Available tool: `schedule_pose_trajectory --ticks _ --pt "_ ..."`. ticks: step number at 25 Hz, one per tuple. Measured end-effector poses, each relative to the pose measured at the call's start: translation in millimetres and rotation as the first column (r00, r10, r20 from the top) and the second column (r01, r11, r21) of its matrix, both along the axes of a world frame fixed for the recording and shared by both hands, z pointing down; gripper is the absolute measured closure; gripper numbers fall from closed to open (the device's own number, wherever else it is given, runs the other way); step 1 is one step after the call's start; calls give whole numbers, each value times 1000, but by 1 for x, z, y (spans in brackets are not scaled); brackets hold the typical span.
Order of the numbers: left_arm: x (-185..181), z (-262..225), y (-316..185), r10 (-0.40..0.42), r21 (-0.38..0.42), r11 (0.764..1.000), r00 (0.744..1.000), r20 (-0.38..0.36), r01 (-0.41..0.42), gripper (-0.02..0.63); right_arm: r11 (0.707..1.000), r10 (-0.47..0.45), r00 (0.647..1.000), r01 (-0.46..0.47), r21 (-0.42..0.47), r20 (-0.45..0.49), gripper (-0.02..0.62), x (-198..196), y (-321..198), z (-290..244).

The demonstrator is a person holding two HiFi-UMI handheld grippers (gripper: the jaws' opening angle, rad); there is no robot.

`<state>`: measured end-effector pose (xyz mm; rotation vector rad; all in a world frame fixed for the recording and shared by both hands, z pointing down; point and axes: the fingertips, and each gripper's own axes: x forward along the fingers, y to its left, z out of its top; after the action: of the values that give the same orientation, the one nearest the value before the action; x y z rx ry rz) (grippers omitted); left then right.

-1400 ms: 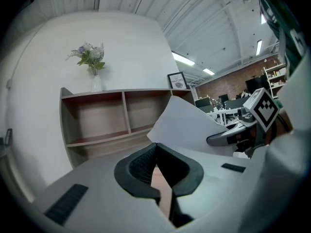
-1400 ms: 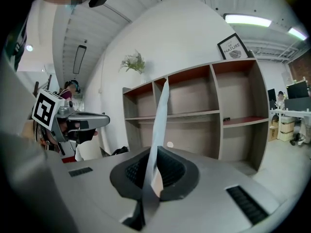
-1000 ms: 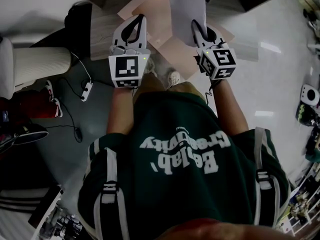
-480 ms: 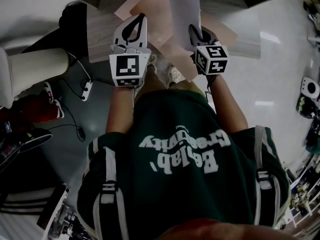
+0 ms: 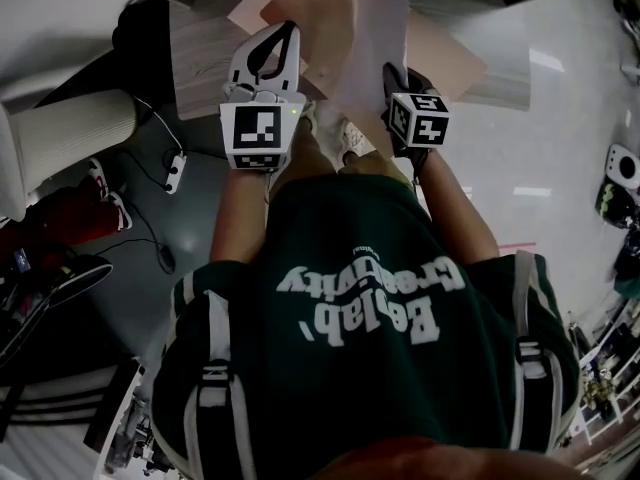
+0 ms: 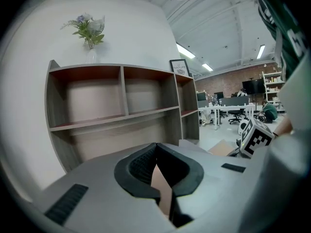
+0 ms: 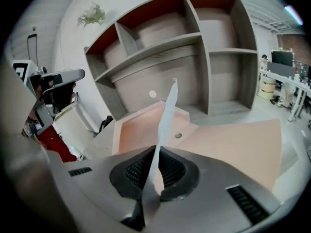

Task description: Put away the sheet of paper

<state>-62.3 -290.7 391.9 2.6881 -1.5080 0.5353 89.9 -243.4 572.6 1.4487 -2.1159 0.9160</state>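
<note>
Head view: grey floor, pale wooden table, open pink folder on it. Left gripper over the folder's near edge. Right gripper just beside, clamped on the sheet of paper, upright above the folder.

Left gripper view: grey shelf unit ahead, vase of flowers on top. Jaw tips pressed together, a tan surface glimpsed through the gap behind them.

Right gripper view: pads closed on the sheet's lower edge, paper edge-on past the tips, pink folder below, shelves beyond.
</note>
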Motion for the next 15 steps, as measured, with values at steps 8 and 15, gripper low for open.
schedule_pose_trajectory --ticks 8,15 --pt "4 -3 -2 7 -7 1000 1000 0 -7 588 992 85 996 -87 -92 -25 557 19 13 13" --pt "7 -6 -6 12 -10 1000 1000 0 -12 588 998 64 987 -62 17 -148 408 36 1 -19"
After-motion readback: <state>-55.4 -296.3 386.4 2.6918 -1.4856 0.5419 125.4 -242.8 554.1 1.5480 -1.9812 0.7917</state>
